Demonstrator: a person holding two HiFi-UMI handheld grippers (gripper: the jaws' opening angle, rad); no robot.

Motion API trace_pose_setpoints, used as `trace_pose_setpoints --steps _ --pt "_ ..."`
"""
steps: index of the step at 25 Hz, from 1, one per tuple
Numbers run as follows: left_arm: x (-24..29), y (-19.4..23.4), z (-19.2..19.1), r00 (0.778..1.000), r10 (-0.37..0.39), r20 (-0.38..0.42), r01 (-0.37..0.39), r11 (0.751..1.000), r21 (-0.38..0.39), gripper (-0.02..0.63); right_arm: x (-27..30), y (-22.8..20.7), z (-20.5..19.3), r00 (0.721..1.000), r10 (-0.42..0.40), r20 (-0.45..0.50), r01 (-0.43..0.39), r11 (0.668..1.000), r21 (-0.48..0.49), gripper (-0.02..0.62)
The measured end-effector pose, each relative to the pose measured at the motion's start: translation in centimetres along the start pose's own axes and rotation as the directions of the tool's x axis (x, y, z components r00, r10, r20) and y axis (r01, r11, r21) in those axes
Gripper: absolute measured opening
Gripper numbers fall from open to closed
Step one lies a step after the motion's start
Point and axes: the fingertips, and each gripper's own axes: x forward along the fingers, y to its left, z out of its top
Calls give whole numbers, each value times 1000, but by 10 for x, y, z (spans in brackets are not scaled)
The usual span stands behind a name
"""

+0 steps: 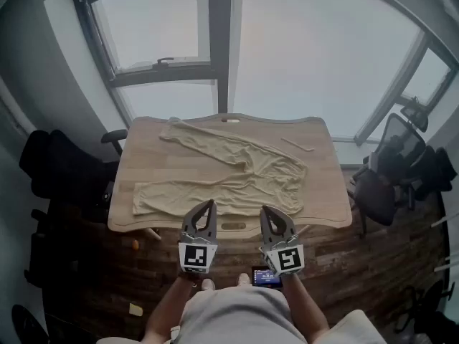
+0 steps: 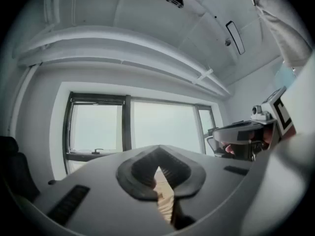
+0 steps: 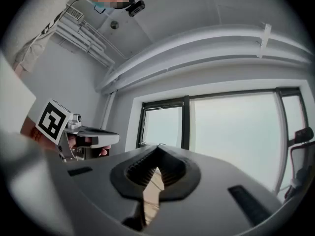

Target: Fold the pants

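Left tongs (image 1: pixel 209 205) and right tongs (image 1: pixel 266 211) are closed and empty; a crooked grab could bunch the wrinkly beige cloth pants (image 1: pixel 237 172).

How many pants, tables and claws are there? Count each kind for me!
Beige fabric pants: 1
Light wooden table: 1
Grey claws, the left claw and the right claw, both shut: 2
Total: 4
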Motion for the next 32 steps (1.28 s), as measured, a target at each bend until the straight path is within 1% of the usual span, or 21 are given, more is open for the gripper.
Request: trace_pose_setpoints --steps 3,5,13,18,23,27,32 --pt "5 -4 4 999 -4 39 4 1000 8 2 -1 -6 -9 1000 -2 3 1 999 32 2" --pt "6 -7 5 999 -7 51 6 1000 13 2 -2 -8 -13 1000 0 3 0 1000 31 6" --pt "-1 -9 -11 1000 -2 -10 3 1000 22 1 -6 -8 -27 1000 17 -14 -16 999 34 8" --pt "-1 -9 -9 1000 16 22 -16 999 31 2 -9 -6 -30 1000 31 -4 -31 999 19 8" --pt "2 -14 -12 1000 8 8 -8 999 40 0 -10 -14 -30 999 8 -52 -8 1000 8 8" --pt "3 -17 -13 1000 8 15 -9 999 40 0 -13 -16 -41 1000 27 -15 -26 999 37 8" --pt "5 -23 -20 1000 10 -9 -10 999 40 1 -14 -23 -43 999 31 -30 -30 999 36 8"
